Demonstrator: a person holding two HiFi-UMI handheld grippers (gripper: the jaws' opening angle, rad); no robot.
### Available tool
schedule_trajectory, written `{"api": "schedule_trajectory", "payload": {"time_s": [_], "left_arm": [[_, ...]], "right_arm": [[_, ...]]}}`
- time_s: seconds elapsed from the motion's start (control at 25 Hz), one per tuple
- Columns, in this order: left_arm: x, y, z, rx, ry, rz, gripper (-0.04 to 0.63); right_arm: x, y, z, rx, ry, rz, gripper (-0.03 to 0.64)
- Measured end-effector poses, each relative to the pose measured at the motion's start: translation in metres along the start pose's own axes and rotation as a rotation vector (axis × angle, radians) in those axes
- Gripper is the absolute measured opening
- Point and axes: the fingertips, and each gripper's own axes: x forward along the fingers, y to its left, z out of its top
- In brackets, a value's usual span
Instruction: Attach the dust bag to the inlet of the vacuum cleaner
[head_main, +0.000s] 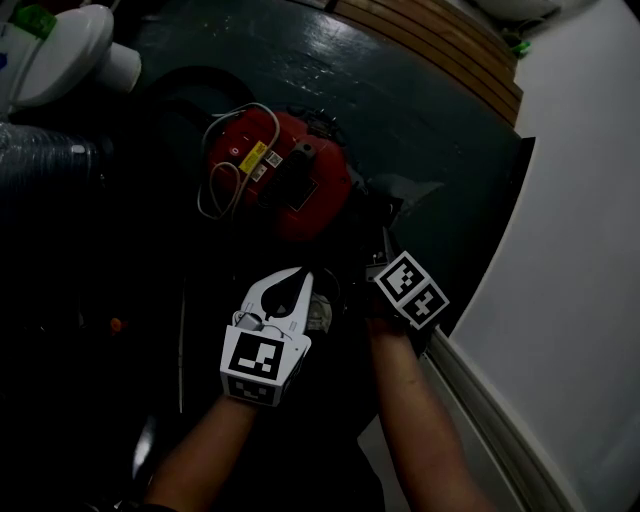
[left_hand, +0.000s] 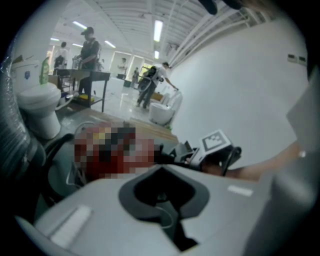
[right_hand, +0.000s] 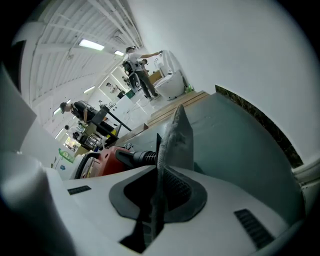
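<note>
The red vacuum cleaner (head_main: 290, 180) lies on a dark mat, with a white cord (head_main: 222, 170) looped over it and a black hose (right_hand: 142, 157) at its side. A thin grey sheet, the dust bag (right_hand: 176, 142), stands edge-on between the jaws of my right gripper (right_hand: 156, 202), which is shut on it. In the head view the right gripper (head_main: 385, 250) sits just right of the vacuum, and the grey bag (head_main: 408, 190) shows beyond it. My left gripper (head_main: 300, 272) hovers below the vacuum, shut with nothing clearly in it. In its own view the left gripper (left_hand: 162, 200) points at the vacuum.
A white toilet (head_main: 60, 50) and a ribbed duct (head_main: 40, 160) stand at the left. Wooden boards (head_main: 440, 40) lie at the back, and a white wall (head_main: 580, 250) runs along the right past the mat's edge. People (left_hand: 90, 50) stand far off.
</note>
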Motion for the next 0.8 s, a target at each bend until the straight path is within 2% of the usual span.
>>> {"api": "schedule_trajectory", "payload": {"time_s": [0.12, 0.32, 0.48, 0.56, 0.72, 0.8], "left_arm": [[0.001, 0.001, -0.004, -0.011, 0.005, -0.001, -0.003], [0.003, 0.001, -0.003, -0.011, -0.002, -0.007, -0.003], [0.007, 0.004, -0.005, -0.005, 0.004, -0.001, -0.003], [0.01, 0.007, -0.006, -0.006, 0.004, 0.003, -0.003], [0.012, 0.009, -0.008, -0.01, 0.012, 0.001, -0.003], [0.012, 0.009, -0.007, -0.009, 0.011, 0.001, -0.003]], "right_arm": [[0.001, 0.0, -0.003, 0.01, 0.015, 0.004, 0.032], [0.001, -0.001, -0.005, 0.254, 0.064, 0.019, 0.034], [0.0, 0.004, -0.003, 0.296, 0.157, -0.007, 0.028], [0.001, 0.005, -0.003, 0.243, 0.149, 0.01, 0.028], [0.001, 0.008, -0.004, -0.076, 0.124, -0.001, 0.025], [0.001, 0.008, -0.005, -0.167, 0.132, -0.004, 0.023]]}}
